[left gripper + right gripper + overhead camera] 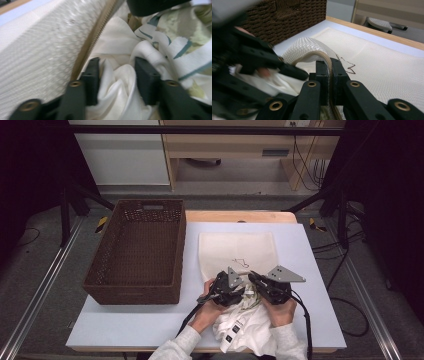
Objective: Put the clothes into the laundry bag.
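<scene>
Two grippers meet over the near middle of your table [310,270], and the brown basket [137,252] sits away at about nine o'clock from them, on the table's left side. Seen from above, the mesh bag [237,251] lies flat at twelve o'clock from your hands, its open near end right under the tools, and the white clothes [245,325] are bunched at six o'clock, against the table's near edge between your forearms.

Your left gripper [227,290] has its jaws partly apart. In the left gripper view [116,77] a fold of white cloth sits loosely between the two black pads, which do not visibly pinch it; the bag's zipper [96,37] runs up at eleven o'clock from the jaws, and a patterned garment [175,42] with teal lines lies at two o'clock. That view is blurred, so finer contact is hard to judge.

Your right gripper [260,285] sits just beside the left one. In the right gripper view [330,75] its jaws are closed tight on the zipper edge [325,56] of the bag's mouth, holding that rim lifted in an arch above the flat mesh [387,72]. The left tool shows at nine o'clock there, blurred, with the basket behind it at eleven.
</scene>
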Available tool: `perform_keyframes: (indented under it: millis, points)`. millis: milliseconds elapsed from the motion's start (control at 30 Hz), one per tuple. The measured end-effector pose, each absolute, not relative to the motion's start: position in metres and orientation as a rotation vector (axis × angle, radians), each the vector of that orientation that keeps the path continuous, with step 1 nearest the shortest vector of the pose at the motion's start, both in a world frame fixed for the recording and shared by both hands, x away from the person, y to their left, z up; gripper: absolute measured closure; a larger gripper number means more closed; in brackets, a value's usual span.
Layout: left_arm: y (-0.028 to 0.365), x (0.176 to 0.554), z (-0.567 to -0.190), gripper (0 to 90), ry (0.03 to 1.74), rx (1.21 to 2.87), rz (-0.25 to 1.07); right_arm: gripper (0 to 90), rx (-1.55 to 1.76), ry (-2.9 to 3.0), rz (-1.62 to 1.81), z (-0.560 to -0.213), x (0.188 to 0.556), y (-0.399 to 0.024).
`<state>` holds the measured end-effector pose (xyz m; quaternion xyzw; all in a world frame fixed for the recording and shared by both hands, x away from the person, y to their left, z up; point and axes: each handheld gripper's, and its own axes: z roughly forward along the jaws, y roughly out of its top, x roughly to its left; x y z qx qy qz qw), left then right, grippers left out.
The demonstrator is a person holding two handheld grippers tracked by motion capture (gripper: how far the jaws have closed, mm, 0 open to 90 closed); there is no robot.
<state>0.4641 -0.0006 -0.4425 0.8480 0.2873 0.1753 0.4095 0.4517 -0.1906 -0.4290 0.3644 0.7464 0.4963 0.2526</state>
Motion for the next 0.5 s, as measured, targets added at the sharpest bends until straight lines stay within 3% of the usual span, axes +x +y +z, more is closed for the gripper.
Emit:
perform_keyframes:
  millis: [133,333,433,500]
  points:
    - [0.027,0.454,-0.425,30.7,0.748,2.079,0.348,86.4,0.986,2.030,1.348,-0.428,0.452,-0.192]
    - [0.060,0.446,-0.439,24.5,0.821,2.118,0.381,86.5,0.998,2.035,1.342,-0.430,0.452,-0.194]
    - [0.067,0.449,-0.454,26.6,0.867,2.116,0.300,86.5,0.996,2.042,1.335,-0.430,0.452,-0.192]
    - [0.069,0.450,-0.460,42.1,0.869,2.096,0.214,86.5,0.997,2.046,1.332,-0.431,0.452,-0.192]
